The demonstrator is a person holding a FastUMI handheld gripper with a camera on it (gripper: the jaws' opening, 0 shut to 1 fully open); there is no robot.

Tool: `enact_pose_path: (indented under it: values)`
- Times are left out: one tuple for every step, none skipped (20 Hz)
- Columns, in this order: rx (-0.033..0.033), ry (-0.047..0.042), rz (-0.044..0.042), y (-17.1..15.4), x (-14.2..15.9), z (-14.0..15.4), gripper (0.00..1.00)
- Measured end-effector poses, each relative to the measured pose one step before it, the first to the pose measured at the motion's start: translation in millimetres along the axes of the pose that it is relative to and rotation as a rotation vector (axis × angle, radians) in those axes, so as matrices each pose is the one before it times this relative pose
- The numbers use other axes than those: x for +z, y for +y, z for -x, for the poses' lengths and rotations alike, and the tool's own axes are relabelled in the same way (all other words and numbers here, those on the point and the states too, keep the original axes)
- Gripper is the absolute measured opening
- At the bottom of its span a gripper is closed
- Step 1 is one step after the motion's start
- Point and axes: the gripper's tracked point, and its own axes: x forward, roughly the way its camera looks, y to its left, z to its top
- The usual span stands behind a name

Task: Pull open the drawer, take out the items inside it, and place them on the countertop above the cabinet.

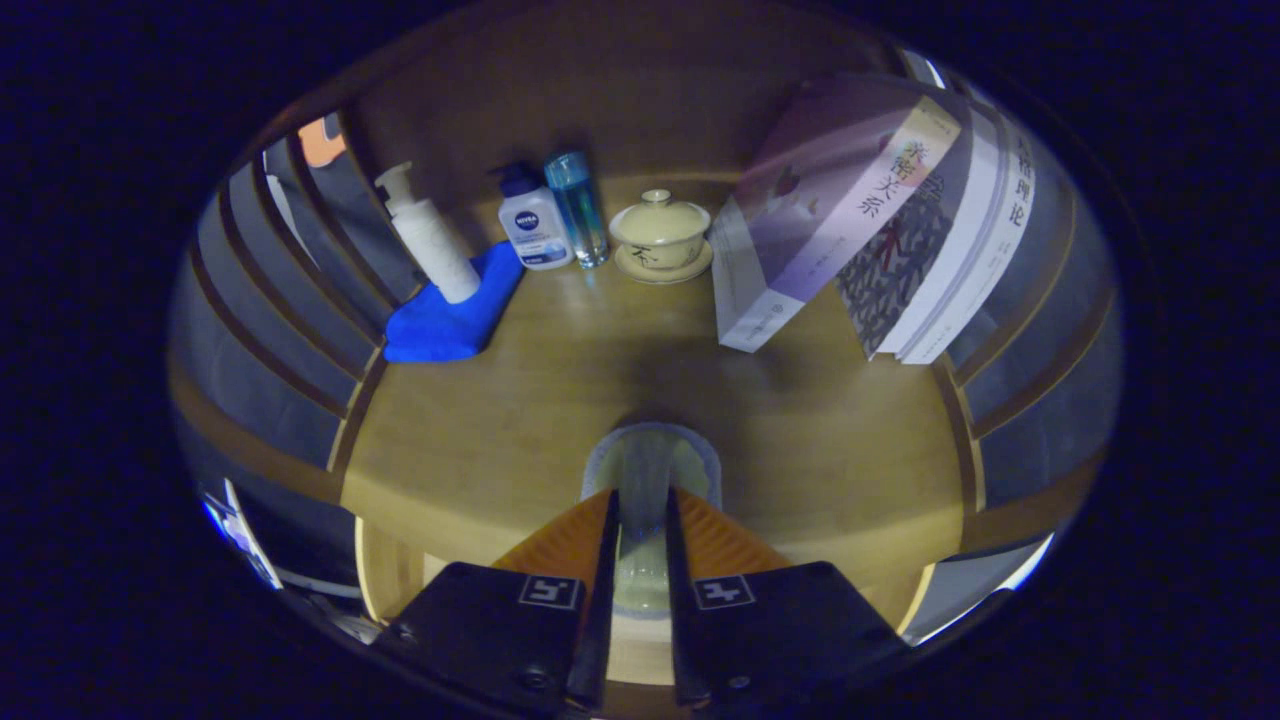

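My gripper (640,492) is shut on a pale, translucent cup-like item (650,455). The item's rounded top rises just ahead of the fingertips, and its lower part shows in the narrow gap between the fingers. It hangs over the near part of the wooden countertop (520,420); whether it touches the wood I cannot tell. At the bottom of the view, the countertop's front edge runs beneath the fingers.
Along the back stand a white pump bottle (430,235) on a blue cloth (450,315), a white bottle with a blue cap (535,220), a clear blue bottle (578,205) and a lidded tea bowl on a saucer (660,235). Books (840,210) lean at the right. Slatted sides (270,300) flank the top.
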Motion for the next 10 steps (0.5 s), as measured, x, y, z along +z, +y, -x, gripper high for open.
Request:
enact_pose_path:
  values:
    - [0.03134, -0.01776, -0.02912, 4.82, 2.57, 0.33, 0.53]
    - [0.0059, -0.01135, -0.0151, 0.7, -2.78, 1.48, 0.6]
    - [-0.00969, -0.00705, 0.002, -3.49, -2.72, 2.26, 0.66]
    - [-0.00392, -0.01438, 0.0153, -1.57, 0.33, 2.84, 0.67]
    - [-0.00825, -0.01622, 0.01481, -0.27, -0.28, 3.11, 0.69]
    - [-0.0008, -0.03695, 0.00706, 1.18, 3.99, 5.1, 0.7]
    - [-0.00931, -0.03565, 0.01072, 0.3, 3.54, 5.19, 0.71]
    - [-0.00705, -0.03452, 0.00834, 0.34, 2.58, 7.34, 0.72]
    - [0.00158, -0.03071, 0.00586, 3.5, 1.99, 7.92, 0.73]
    - [0.00014, -0.02987, 0.00638, 2.32, 0.76, 8.44, 0.74]
